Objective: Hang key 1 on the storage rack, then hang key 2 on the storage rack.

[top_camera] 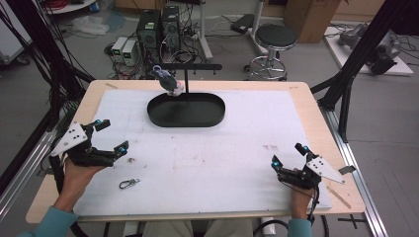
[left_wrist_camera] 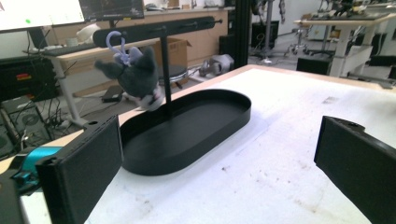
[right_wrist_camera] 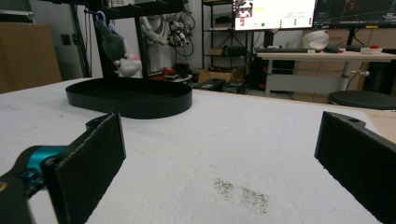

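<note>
Both tongs sit wide open and empty as I watch. My left gripper (top_camera: 111, 135) rests at the table's left side, a small metal carabiner (top_camera: 129, 183) just behind it on the white mat (top_camera: 237, 148). Ahead, between the two, the grey plush toy (top_camera: 168, 81) hangs from the black stand (top_camera: 187, 109). My right gripper (top_camera: 287, 154) rests well apart from it.

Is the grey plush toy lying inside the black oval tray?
No, the grey plush toy hangs by its loop from the stand's bar, above the black oval tray.
</note>
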